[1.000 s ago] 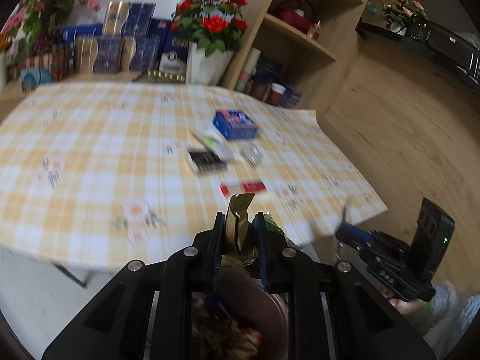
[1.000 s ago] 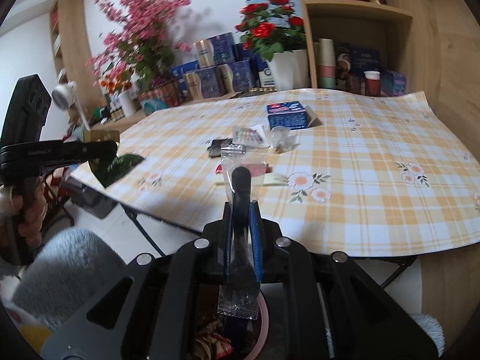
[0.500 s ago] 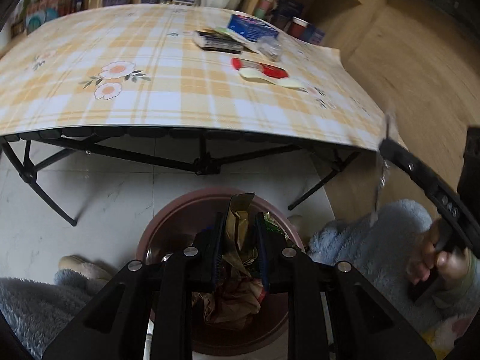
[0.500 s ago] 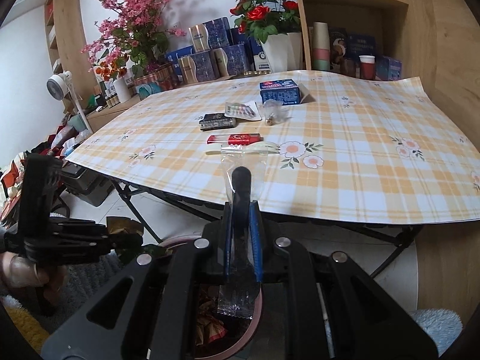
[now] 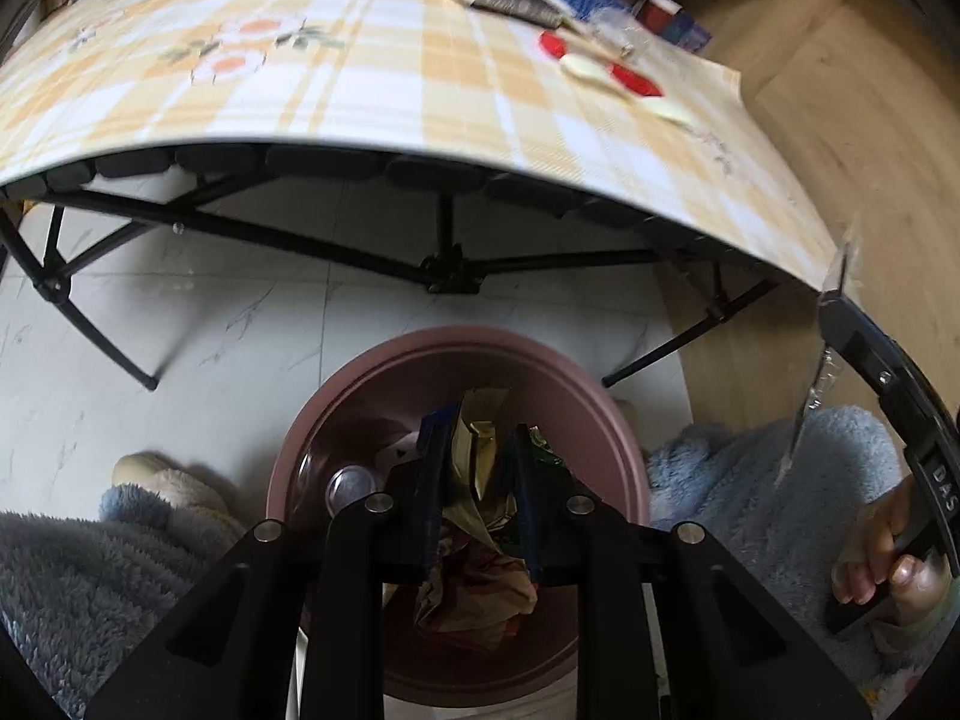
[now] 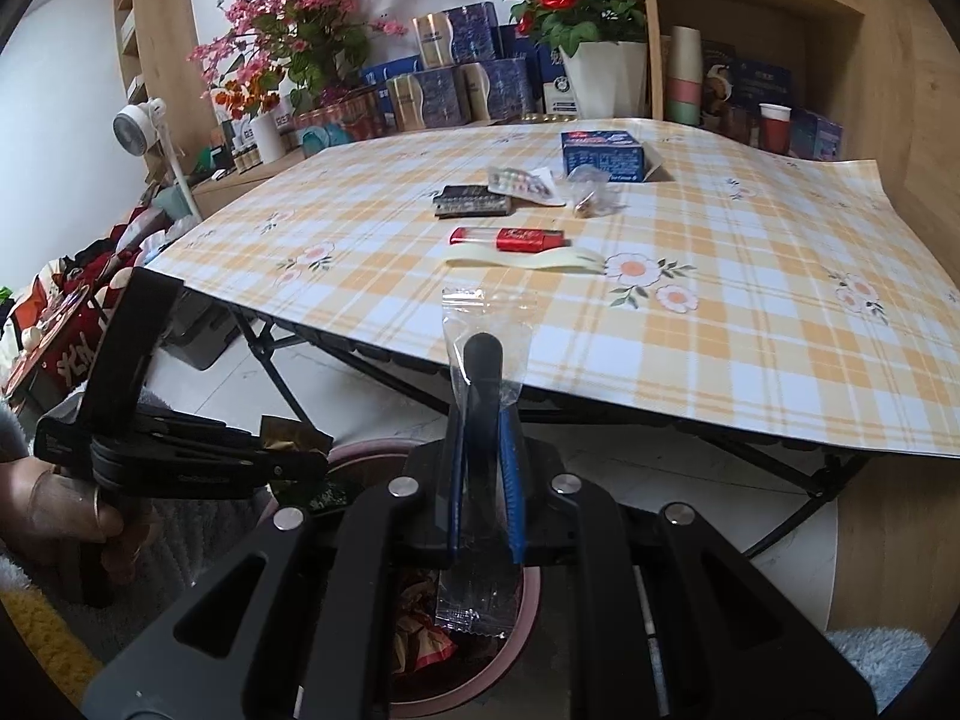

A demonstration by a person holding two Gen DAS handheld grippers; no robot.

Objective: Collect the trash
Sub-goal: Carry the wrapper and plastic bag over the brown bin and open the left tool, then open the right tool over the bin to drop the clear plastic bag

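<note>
My left gripper (image 5: pixel 477 441) hangs over a mauve round trash bin (image 5: pixel 372 384) on the floor. Its jaws have parted a little around a gold and green foil wrapper (image 5: pixel 480 450) that still sits between them, above other crumpled trash in the bin. My right gripper (image 6: pixel 485 372) is shut on a clear plastic wrapper (image 6: pixel 486 318) and holds it above the bin's rim (image 6: pixel 528 606), beside the table edge. The left gripper (image 6: pixel 300 468) also shows in the right wrist view. On the checked tablecloth (image 6: pixel 750 312) lie a red packet (image 6: pixel 507 238), a pale strip (image 6: pixel 522 259), a dark packet (image 6: pixel 474 201) and a blue box (image 6: pixel 603 154).
The folding table's black legs (image 5: pixel 444 264) stand just behind the bin on the white tiled floor. A wooden shelf unit (image 6: pixel 780 48), a white pot with red roses (image 6: pixel 600 84) and boxes line the far side. Fluffy blue slippers (image 5: pixel 750 480) flank the bin.
My left gripper dropped from table height to just over the bin with the foil wrapper, and its jaws have opened slightly. My right gripper also lowered, still holding the clear wrapper.
</note>
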